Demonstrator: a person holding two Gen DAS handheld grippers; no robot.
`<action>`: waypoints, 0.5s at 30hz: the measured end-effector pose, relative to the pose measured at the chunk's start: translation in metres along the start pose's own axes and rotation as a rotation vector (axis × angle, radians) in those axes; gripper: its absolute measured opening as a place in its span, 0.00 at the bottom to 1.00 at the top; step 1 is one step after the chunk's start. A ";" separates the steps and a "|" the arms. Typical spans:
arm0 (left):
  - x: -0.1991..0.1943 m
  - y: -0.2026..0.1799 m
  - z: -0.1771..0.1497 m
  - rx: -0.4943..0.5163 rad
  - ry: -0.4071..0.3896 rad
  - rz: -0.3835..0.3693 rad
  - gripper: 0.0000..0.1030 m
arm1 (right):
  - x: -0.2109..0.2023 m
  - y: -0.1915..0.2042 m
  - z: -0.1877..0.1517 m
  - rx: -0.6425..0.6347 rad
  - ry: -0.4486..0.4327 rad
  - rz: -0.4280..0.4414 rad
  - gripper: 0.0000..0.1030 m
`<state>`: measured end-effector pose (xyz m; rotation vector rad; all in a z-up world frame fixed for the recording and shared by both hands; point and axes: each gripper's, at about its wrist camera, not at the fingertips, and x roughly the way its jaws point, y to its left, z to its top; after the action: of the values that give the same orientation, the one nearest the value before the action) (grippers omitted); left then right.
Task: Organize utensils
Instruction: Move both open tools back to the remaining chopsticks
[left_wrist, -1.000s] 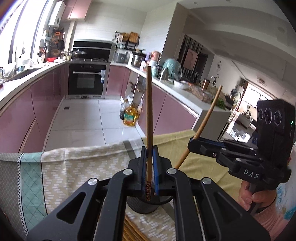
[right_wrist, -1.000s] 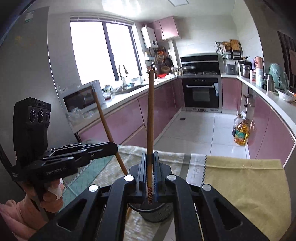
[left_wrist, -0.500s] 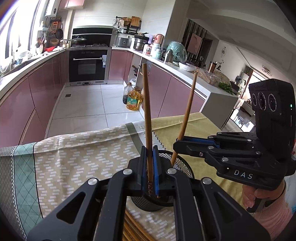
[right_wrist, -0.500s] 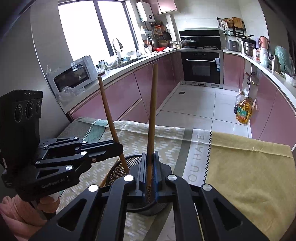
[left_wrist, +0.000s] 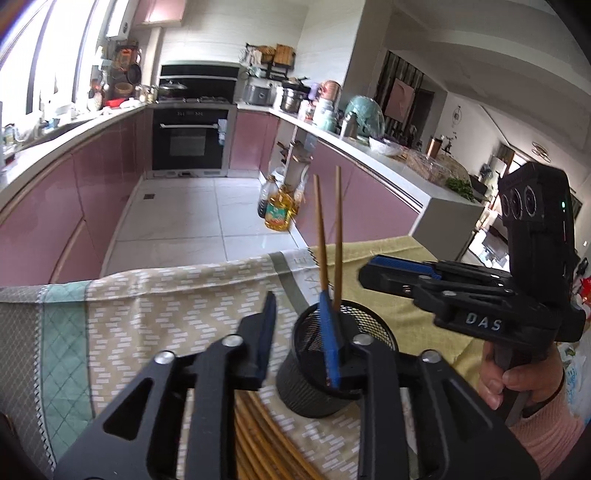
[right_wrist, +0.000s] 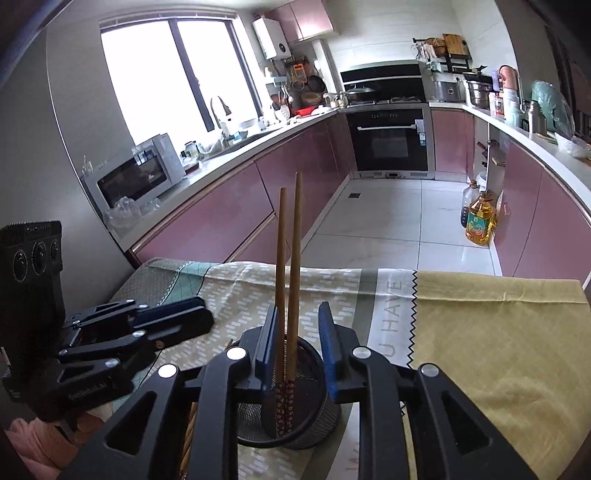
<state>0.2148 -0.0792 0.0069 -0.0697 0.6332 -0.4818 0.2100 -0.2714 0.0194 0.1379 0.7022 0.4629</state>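
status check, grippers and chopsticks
Left gripper and right gripper open, jaws just opening. Both chopsticks stand free in mesh cup. More chopsticks on cloth; nothing blocking.

Support: a table (right_wrist: 155, 275) wholly covered by cloths; only its draped edges show.
Landmark: a black mesh cup (right_wrist: 317, 417), standing upright on the patterned cloth.
Patterned cloth (right_wrist: 236, 295): beige with white dashes, lies under the mesh cup and spreads to its left; a teal diamond-checked band (left_wrist: 62, 354) runs down the far left side.
Lettered strip (right_wrist: 391, 314): a pale band with printed letters, just right of the mesh cup, ending in a zigzag edge.
Yellow cloth (right_wrist: 498, 332): plain, covers the table right of the zigzag edge.
Loose chopsticks (left_wrist: 258, 439): a bundle lying flat on the patterned cloth, just in front of the mesh cup.
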 end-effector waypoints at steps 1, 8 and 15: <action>-0.007 0.003 -0.002 0.005 -0.016 0.013 0.32 | -0.006 0.002 -0.001 -0.008 -0.010 0.001 0.24; -0.047 0.027 -0.031 0.017 -0.033 0.092 0.50 | -0.048 0.027 -0.027 -0.091 -0.060 0.100 0.41; -0.048 0.052 -0.083 0.006 0.084 0.161 0.52 | -0.047 0.039 -0.064 -0.122 0.012 0.105 0.43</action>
<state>0.1544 -0.0042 -0.0442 0.0076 0.7133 -0.3328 0.1223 -0.2603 0.0091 0.0569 0.6789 0.6061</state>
